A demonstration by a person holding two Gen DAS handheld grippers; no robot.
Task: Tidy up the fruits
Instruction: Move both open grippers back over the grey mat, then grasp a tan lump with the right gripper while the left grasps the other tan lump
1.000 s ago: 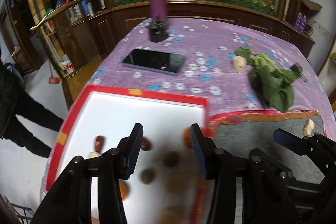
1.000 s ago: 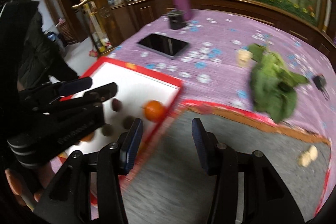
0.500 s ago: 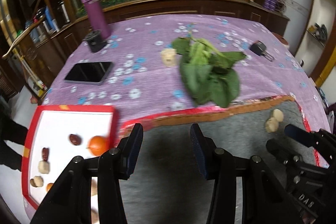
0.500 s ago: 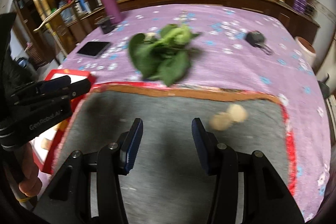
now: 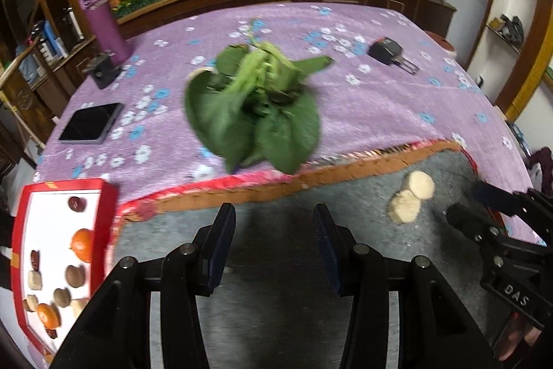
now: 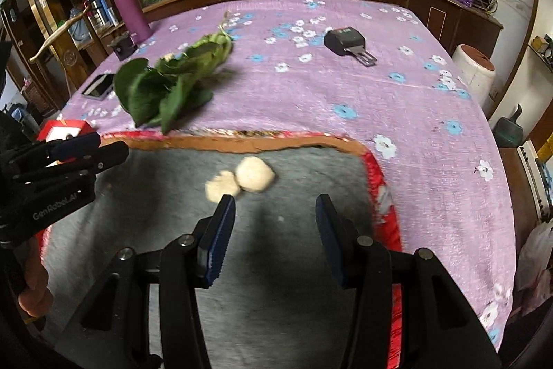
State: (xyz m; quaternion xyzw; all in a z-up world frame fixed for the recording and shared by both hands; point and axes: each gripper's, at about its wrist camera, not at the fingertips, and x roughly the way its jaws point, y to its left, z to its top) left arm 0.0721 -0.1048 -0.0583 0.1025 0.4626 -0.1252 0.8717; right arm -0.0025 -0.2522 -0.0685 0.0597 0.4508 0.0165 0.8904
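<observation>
A red-rimmed white tray (image 5: 107, 223) at the left holds an orange (image 5: 82, 244), dark dates, brown nuts and pale pieces. Two pale round slices (image 5: 411, 196) lie on the grey mat (image 5: 276, 265); they also show in the right wrist view (image 6: 242, 180). My left gripper (image 5: 273, 241) is open and empty above the mat's middle. My right gripper (image 6: 273, 227) is open and empty just in front of the slices; it also shows at the right edge of the left wrist view (image 5: 484, 206).
A bunch of green leaves (image 5: 255, 113) lies on the purple flowered cloth (image 5: 380, 99) beyond the mat. A phone (image 5: 91, 123), a purple flask (image 5: 103, 23), a small black item (image 5: 102, 70) and a black key fob (image 5: 387, 51) lie further back.
Both grippers have swung right, away from the tray and over the grey mat. The two pale slices now sit close to the right gripper. Both stay open.
</observation>
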